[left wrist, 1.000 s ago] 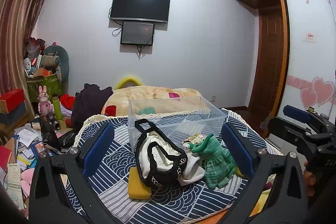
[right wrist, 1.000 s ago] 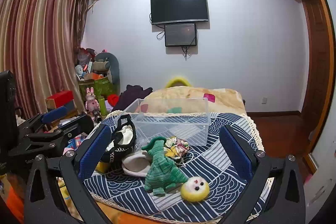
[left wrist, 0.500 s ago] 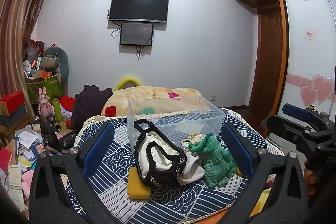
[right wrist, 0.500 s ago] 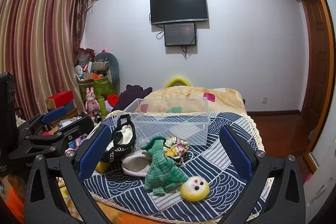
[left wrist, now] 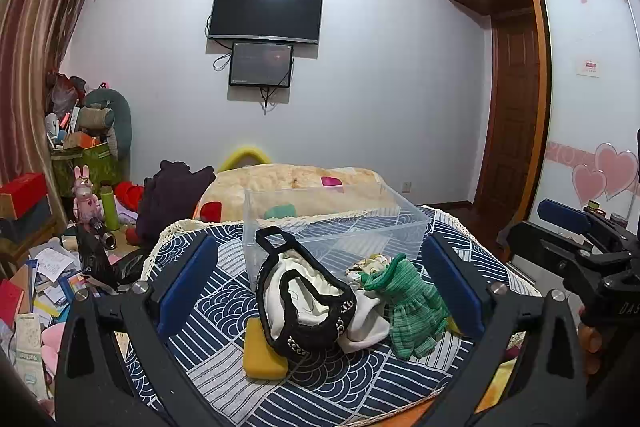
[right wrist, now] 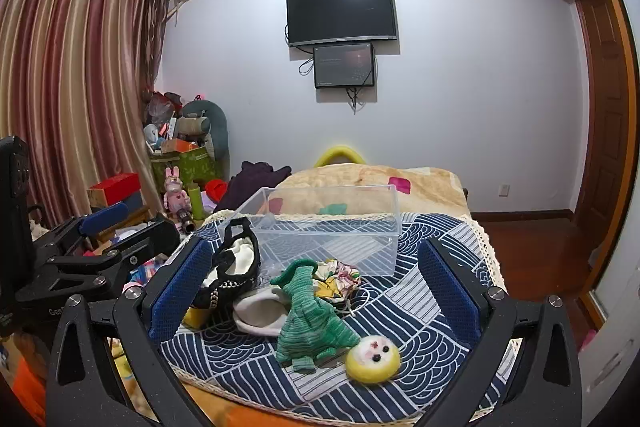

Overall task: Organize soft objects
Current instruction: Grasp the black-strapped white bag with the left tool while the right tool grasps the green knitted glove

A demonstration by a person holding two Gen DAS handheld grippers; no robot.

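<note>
A pile of soft things lies on a blue patterned tablecloth (left wrist: 208, 311) in front of a clear plastic bin (left wrist: 332, 227): a black-and-white fabric bag (left wrist: 304, 303), a yellow sponge (left wrist: 262, 353), a green knitted doll (left wrist: 412, 303) and a floral cloth (right wrist: 338, 277). The doll's yellow face (right wrist: 373, 354) shows in the right wrist view. My left gripper (left wrist: 320, 295) is open and empty, short of the pile. My right gripper (right wrist: 316, 291) is open and empty, also short of it. The bin (right wrist: 332, 227) looks empty.
A bed with a beige blanket (left wrist: 296, 183) stands behind the table. Clutter, boxes and a pink rabbit toy (left wrist: 86, 195) fill the left floor. A door (left wrist: 508, 115) and wardrobe are on the right. The other gripper (left wrist: 580, 247) shows at the right edge.
Both views have shifted only slightly; the grippers stay open and the objects have not moved.
</note>
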